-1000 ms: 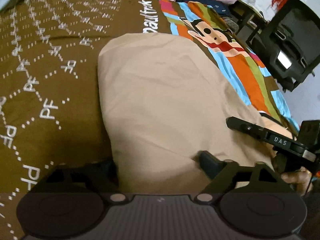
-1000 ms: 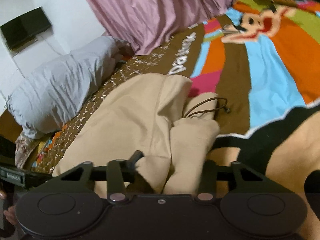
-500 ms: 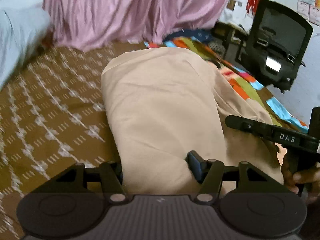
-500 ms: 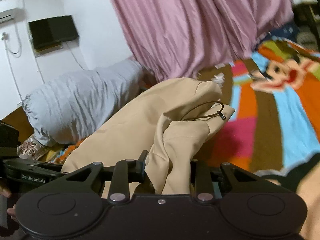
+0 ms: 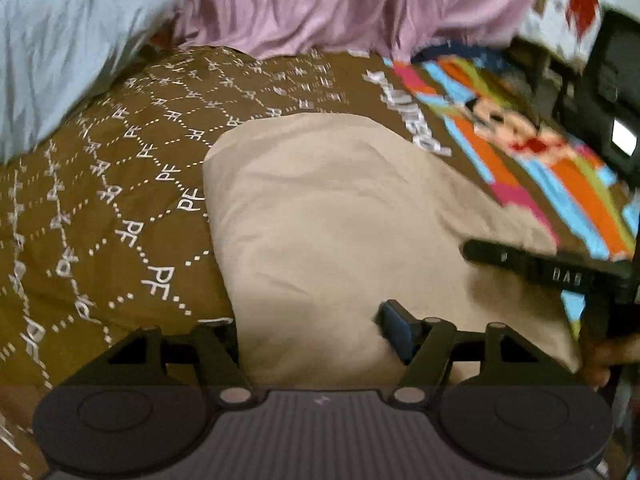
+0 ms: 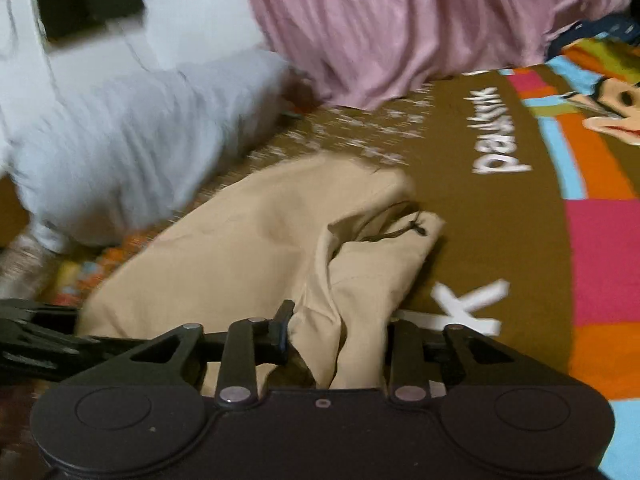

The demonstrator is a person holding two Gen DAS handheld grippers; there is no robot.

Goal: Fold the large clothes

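Lying across the brown patterned bedspread, the beige garment sits as a broad rounded fold, its far edge short of the pink curtain. No containers in either view; the bedspread alone carries the garment.

Left gripper: near edge of the garment bunched between its fingers, cloth filling the gap from side to side. Jaws have just been opening a little, yet both appear to press on the fabric; motion blur makes that contact hard to confirm. Gripper tilted down toward the bedspread.

Right gripper: a thick gather of the garment stands up between its fingers and is pinched there. Jaws have just been opening slightly, cloth between them. A dark drawcord shows at the crumpled end of the garment, beyond the fingers.

Seen from the left wrist, the right gripper's black body crosses the garment's right side, with part of a hand under it.

Grey pillow lies beyond the garment's left side. The bedspread's bright cartoon print lies to the garment's right.
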